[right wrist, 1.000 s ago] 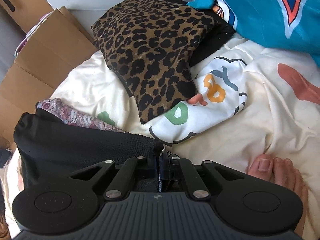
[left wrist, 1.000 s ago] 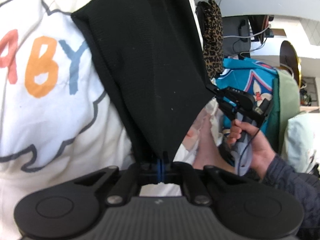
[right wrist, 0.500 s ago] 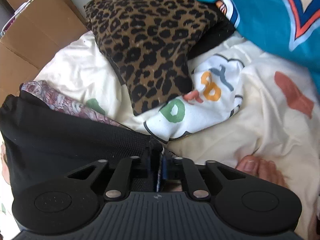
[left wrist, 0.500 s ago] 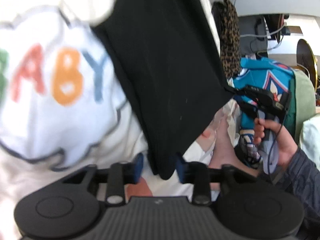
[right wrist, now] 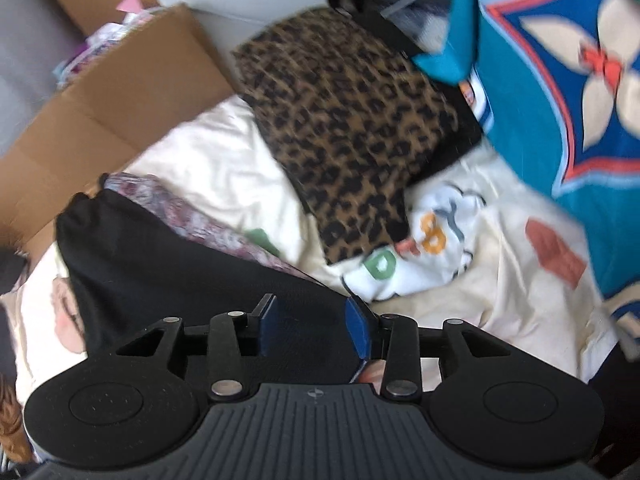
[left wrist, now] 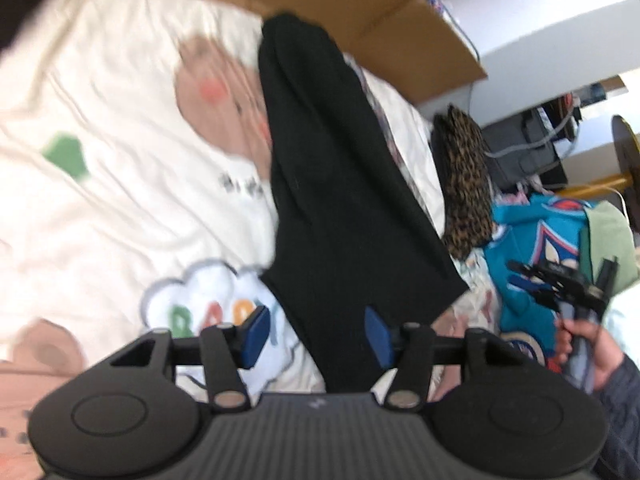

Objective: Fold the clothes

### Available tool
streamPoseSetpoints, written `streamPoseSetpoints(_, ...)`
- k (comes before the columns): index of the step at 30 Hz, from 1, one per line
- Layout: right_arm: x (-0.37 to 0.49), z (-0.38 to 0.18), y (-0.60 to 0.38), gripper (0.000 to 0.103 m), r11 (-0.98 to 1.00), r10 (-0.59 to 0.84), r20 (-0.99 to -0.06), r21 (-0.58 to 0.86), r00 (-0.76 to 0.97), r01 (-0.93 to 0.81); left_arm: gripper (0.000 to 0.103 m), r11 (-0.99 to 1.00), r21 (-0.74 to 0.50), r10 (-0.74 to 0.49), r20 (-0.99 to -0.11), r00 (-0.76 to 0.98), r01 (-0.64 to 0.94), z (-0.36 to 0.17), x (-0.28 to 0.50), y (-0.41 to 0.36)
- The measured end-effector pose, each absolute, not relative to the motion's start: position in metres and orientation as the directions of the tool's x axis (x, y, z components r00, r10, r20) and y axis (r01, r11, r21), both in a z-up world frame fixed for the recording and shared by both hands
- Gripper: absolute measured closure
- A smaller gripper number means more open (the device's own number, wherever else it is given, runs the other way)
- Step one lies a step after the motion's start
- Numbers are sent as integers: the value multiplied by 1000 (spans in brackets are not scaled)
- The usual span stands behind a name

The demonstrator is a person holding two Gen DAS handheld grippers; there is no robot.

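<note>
Both sets of fingers just spread, nothing pinched — left gripper [left wrist: 316,336] and right gripper [right wrist: 316,330] clear of the black garment [left wrist: 332,184]. Lying flat on the bed [left wrist: 100,160], long axis running away from the left gripper — near corners just beneath each.

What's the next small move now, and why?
Probably regrip the black garment at its far end for another fold: both the left gripper and the right gripper have just opened their jaws, and it lies long and flat on the bedsheet.

My left gripper [left wrist: 316,336] is matte black with a ribbed housing, two round caps, silver screw heads on its linkage arms and blue pads on the jaws. My right gripper [right wrist: 314,330] looks the same. At lower right of the left view, my right hand [left wrist: 592,354] shows a dark grey knit sleeve.
</note>
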State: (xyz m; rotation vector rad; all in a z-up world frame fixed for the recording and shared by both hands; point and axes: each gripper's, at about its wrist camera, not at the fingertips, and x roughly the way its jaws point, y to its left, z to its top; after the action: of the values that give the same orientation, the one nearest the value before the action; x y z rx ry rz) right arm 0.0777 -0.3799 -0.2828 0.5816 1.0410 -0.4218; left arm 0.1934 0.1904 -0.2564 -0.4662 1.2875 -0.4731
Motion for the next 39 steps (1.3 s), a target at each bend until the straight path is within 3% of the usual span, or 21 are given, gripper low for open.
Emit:
streamPoseSetpoints(4, 82, -245, -374, 58, 813, -4, -880, 274, 476, 513, 33, 841, -537, -534, -802, 269, 66, -213, 202, 194)
streamPoseSetpoints(13, 87, -157, -362, 56, 881, 144, -840, 349, 523, 319, 25, 913, -394, -407, -864, 296, 104, -105, 227, 175)
streamPoseSetpoints(21, 74, -97, -371, 48, 893, 177, -804, 373, 567, 251, 24, 927, -327, -370, -876, 310, 181, -19, 243, 130)
streamPoseSetpoints(29, 54, -60, -374, 47, 899, 222, -748, 405, 626, 165, 21, 933, -267, -341, -871, 355, 243, 66, 251, 79)
streamPoseSetpoints(34, 45, -54, -370, 42, 899, 257, -670, 429, 696, 82, 20, 943, -262, -322, -873, 367, 203, 97, 258, 50)
streamPoseSetpoints(39, 51, -55, -372, 42, 918, 210, -689, 384, 694, 103, 20, 948, -269, -315, -871, 376, 171, 110, 264, 17)
